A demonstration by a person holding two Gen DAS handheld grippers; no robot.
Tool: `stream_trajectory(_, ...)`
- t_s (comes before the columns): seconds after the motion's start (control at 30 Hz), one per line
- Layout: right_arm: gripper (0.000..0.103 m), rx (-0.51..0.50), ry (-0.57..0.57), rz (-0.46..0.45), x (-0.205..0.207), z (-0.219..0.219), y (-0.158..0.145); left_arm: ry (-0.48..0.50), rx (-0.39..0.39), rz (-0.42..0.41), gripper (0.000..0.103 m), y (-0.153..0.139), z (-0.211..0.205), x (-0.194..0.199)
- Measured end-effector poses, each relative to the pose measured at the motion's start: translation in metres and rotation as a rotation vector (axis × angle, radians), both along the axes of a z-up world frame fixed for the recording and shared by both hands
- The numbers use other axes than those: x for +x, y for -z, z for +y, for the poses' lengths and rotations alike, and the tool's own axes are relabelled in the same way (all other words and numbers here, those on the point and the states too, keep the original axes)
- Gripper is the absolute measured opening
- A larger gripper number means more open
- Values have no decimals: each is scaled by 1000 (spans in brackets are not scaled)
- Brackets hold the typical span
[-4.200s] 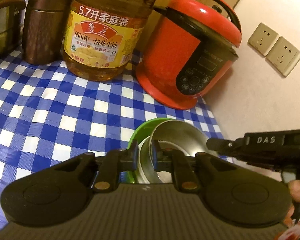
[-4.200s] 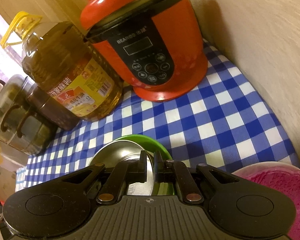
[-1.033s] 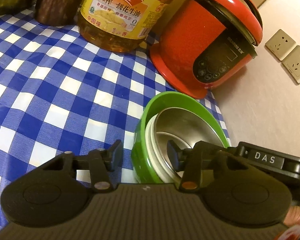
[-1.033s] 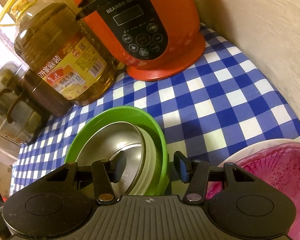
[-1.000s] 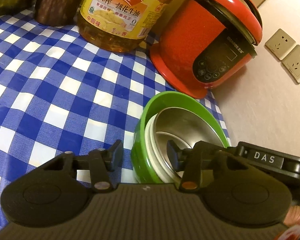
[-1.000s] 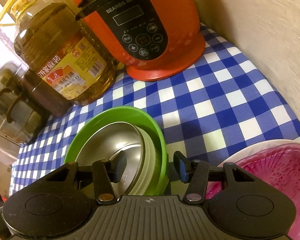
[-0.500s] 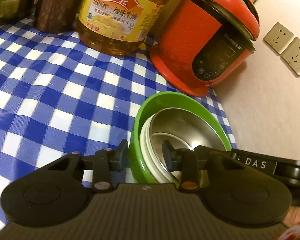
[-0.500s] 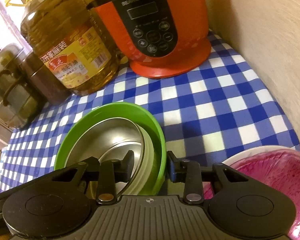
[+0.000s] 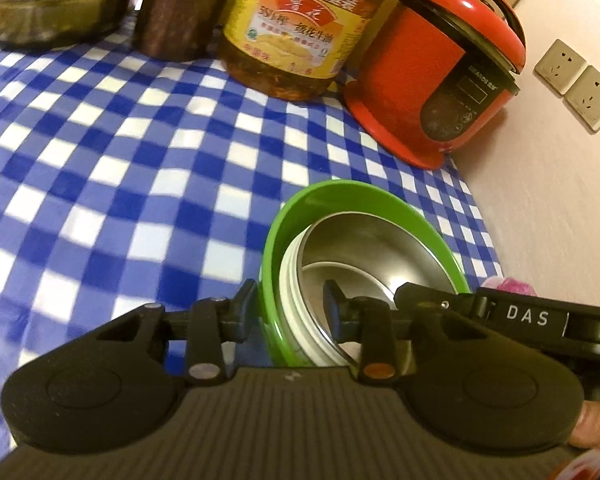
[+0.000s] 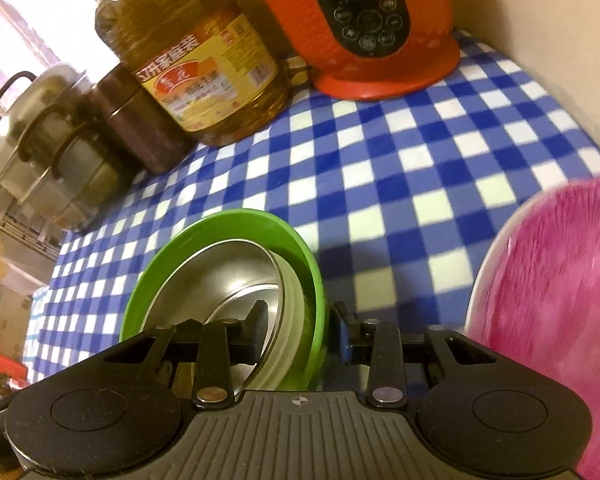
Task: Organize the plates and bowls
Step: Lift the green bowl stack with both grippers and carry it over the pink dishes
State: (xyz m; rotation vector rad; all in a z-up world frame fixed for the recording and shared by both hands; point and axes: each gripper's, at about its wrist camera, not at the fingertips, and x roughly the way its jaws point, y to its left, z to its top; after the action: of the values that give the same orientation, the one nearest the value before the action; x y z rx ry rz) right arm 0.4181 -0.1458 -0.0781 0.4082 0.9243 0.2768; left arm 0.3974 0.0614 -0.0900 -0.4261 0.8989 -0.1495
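On checked cloth (image 9: 100, 184) | nested bowls (image 9: 364, 248) near cooker (image 9: 432, 68) | left gripper (image 9: 290, 306), right gripper (image 10: 298, 322) clamped on opposite rims, having just closed | stacking done; pink plate (image 10: 560, 280) apparently left.

Both views are fisheye, each mounted behind its own gripper and angled steeply down onto the checked cloth (image 9: 112, 184). The left wrist view sits close over the left gripper (image 9: 290, 306), which fills the frame from 4 to 8 o'clock, and faces the back wall and the right corner. The right wrist view sits equally close over the right gripper (image 10: 298, 326), facing the same back row from further right. Shared ground: the green bowl (image 9: 320, 200) (image 10: 220, 220) at centre bottom, the oil jug (image 9: 296, 36) (image 10: 196, 64) near 12, the cooker (image 9: 432, 80) (image 10: 372, 24) at 1, the pot (image 9: 56, 0) (image 10: 40, 128) at 10 to 11.
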Motion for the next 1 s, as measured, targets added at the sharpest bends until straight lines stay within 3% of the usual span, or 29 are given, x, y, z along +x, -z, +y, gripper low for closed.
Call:
stream_trajectory(0.17, 36, 38, 22, -50, -22, 1, 5, 6, 32, -32, 32, -1, 0, -21)
stream_trajectory(0.33, 36, 5, 14, -144, -40, 6, 12, 24, 74, -74, 32, -4, -9, -27)
stream_trajectory(0.67, 41, 80, 38, -96, -35, 0, 21, -3, -16, -48, 32, 4, 3, -22)
stream_trajectory(0.83, 41, 130, 55, -70, -32, -4, 25, 12, -1, -47, 32, 6, 0, -20)
stream_trajectory(1.0, 41, 118, 54, -87, -34, -2, 25, 18, 1, -47, 32, 8, -2, -19)
